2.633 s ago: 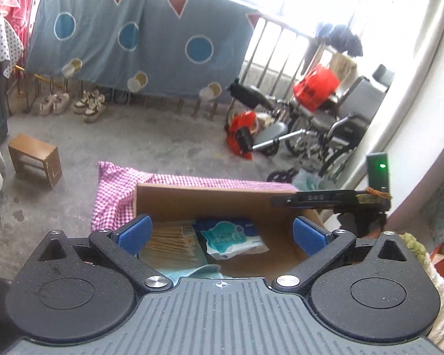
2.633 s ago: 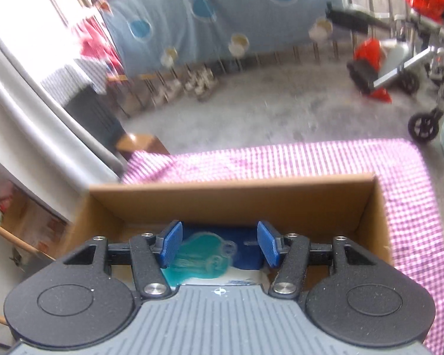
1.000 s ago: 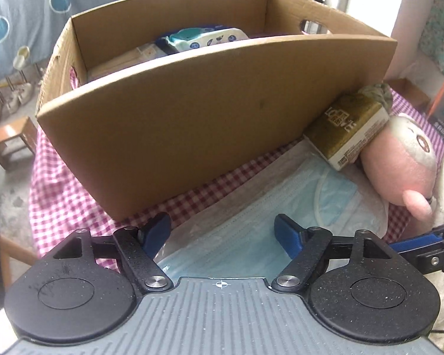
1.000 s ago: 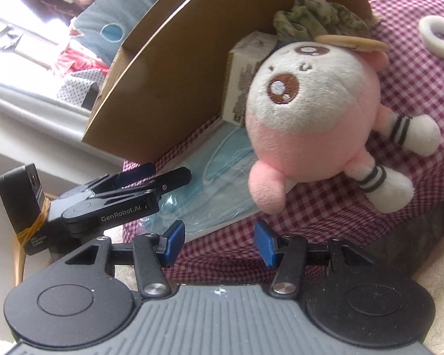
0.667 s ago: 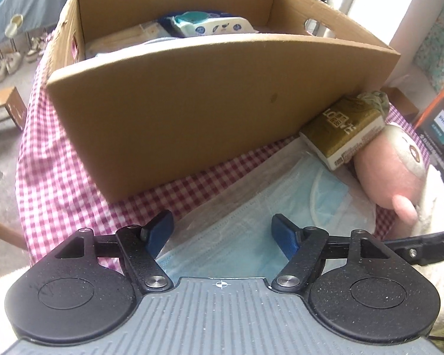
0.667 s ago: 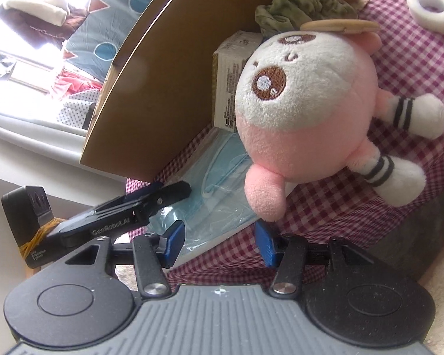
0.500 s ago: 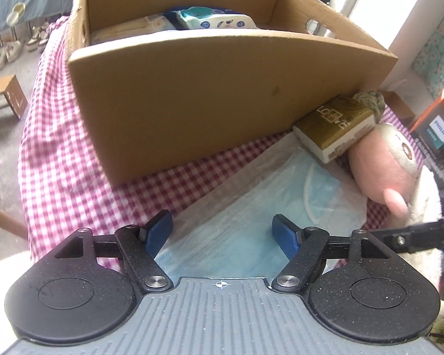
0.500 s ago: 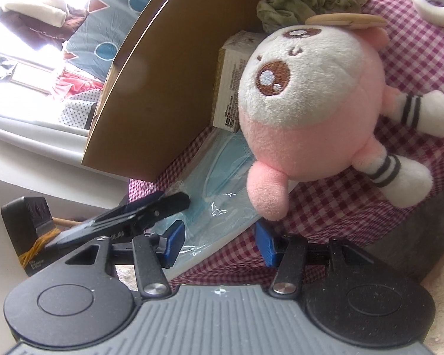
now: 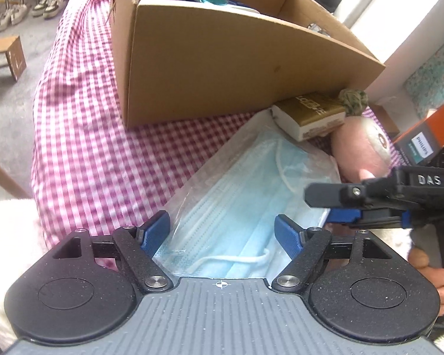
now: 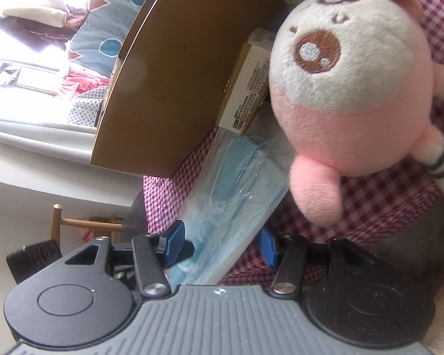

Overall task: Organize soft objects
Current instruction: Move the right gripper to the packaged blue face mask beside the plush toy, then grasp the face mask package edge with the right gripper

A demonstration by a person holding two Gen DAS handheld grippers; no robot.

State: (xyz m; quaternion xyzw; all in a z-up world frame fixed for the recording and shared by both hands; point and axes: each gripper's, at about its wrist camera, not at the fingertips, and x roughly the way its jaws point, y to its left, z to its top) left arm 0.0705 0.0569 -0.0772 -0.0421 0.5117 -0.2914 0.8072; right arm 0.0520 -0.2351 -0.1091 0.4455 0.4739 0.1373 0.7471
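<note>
left claw (image 9: 222, 230) parted, angled down, right claw (image 10: 220, 244) half-parted

Two close wrist views, both over the mask pack (image 9: 245, 207).

Bare checked tablecloth (image 9: 83, 136) left of the mask packet (image 9: 245, 195), free for passing. Blocked ahead by cardboard box (image 9: 222, 65) and tissue pack (image 9: 310, 115); crowded rightward by plush toy (image 10: 352, 88), possibly touching the packet.

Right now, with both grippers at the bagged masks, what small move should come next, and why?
Probably close the left gripper on the pack of masks. Its open jaws already straddle the pack's near end, which lies flat on the checked cloth, outside the cardboard box. The right gripper, also open, sits at the same end and could steady it.
</note>
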